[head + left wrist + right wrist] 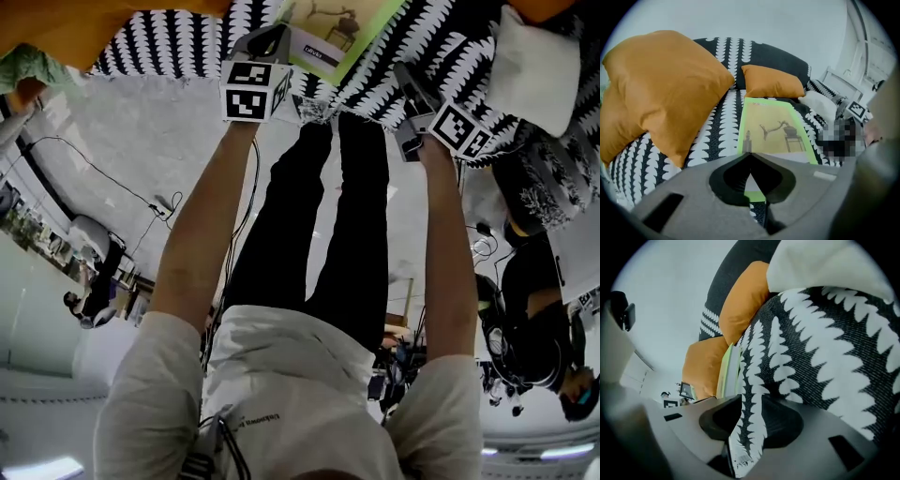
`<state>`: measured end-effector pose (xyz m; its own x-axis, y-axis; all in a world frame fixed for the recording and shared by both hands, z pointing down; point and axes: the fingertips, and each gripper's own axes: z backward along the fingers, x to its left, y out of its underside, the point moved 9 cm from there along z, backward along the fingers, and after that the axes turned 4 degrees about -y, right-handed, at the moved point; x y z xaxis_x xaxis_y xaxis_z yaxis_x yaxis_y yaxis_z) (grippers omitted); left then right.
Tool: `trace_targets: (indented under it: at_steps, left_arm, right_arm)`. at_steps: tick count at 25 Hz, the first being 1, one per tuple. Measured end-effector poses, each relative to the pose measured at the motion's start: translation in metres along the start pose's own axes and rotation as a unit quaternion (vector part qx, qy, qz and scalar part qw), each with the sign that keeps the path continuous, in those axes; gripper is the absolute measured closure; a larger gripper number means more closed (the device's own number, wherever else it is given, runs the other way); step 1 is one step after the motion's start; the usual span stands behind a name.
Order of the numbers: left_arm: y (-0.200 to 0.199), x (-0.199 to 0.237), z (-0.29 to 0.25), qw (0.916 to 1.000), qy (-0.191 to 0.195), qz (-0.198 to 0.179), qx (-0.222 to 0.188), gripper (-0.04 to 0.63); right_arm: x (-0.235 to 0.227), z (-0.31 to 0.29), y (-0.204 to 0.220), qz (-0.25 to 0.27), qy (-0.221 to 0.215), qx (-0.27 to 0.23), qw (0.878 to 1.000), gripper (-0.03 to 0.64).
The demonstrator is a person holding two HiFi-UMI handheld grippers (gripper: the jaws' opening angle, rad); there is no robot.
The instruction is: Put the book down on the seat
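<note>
The book [773, 129], its cover green-edged with a plant-stand picture, lies flat on the black-and-white patterned sofa seat [719, 131]. In the head view the book [333, 33] is at the top middle. My left gripper [750, 154] is shut on the book's near edge; from the head view the left gripper [272, 37] sits at the book's left corner. My right gripper [749, 404] is shut on a fold of the patterned seat cover [825, 357], to the right of the book [725, 371], seen edge-on. In the head view the right gripper [408, 80] is at the seat's front edge.
A big orange cushion [661, 93] lies left of the book and a smaller one [771, 82] behind it. A white cushion [534, 66] rests on the seat's right end. My legs [328, 216] stand against the sofa front. Another person [539, 309] is on the right.
</note>
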<state>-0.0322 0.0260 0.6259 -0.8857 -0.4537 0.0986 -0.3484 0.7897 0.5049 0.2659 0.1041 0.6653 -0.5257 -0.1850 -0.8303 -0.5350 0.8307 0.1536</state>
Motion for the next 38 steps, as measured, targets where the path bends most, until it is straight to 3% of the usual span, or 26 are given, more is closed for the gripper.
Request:
trace_targets:
  at_steps: [2, 6, 11, 13, 19, 25, 28, 33, 38]
  left_arm:
    - [0.000, -0.004, 0.001, 0.9999, 0.007, -0.009, -0.010, 0.586]
    - [0.012, -0.019, 0.020, 0.9984, 0.031, -0.045, 0.009, 0.586]
    - [0.019, -0.040, 0.069, 0.9951, 0.075, -0.064, -0.010, 0.586]
    - [0.021, -0.049, 0.088, 0.9930, 0.087, -0.079, -0.017, 0.586]
    - [0.023, -0.060, 0.143, 0.9923, 0.099, -0.066, -0.034, 0.586]
    - [0.018, -0.050, 0.205, 0.9912, 0.109, -0.068, -0.033, 0.586]
    - [0.010, -0.049, 0.236, 0.9897, 0.108, -0.076, -0.054, 0.586]
    - [0.005, -0.054, 0.286, 0.9896, 0.098, -0.048, -0.094, 0.586]
    - [-0.013, -0.053, 0.326, 0.9871, 0.083, -0.019, -0.135, 0.586]
  right_arm:
    - [-0.009, 0.015, 0.005, 0.006, 0.020, -0.012, 1.000, 0.490]
    - [-0.015, 0.043, 0.032, -0.010, 0.070, -0.030, 0.997, 0.487]
    - [0.036, 0.055, 0.050, 0.106, 0.090, 0.010, 0.990, 0.479]
    - [0.058, 0.055, 0.053, 0.131, 0.090, 0.010, 0.987, 0.479]
    - [0.130, 0.063, 0.063, 0.196, 0.089, -0.009, 0.977, 0.479]
    - [0.199, 0.082, 0.080, 0.145, 0.082, -0.067, 0.984, 0.480]
    - [0.231, 0.094, 0.083, 0.156, 0.079, -0.086, 0.981, 0.480]
    - [0.259, 0.115, 0.096, 0.148, 0.073, -0.115, 0.979, 0.483]
    - [0.295, 0.129, 0.104, 0.179, 0.075, -0.113, 0.974, 0.492]
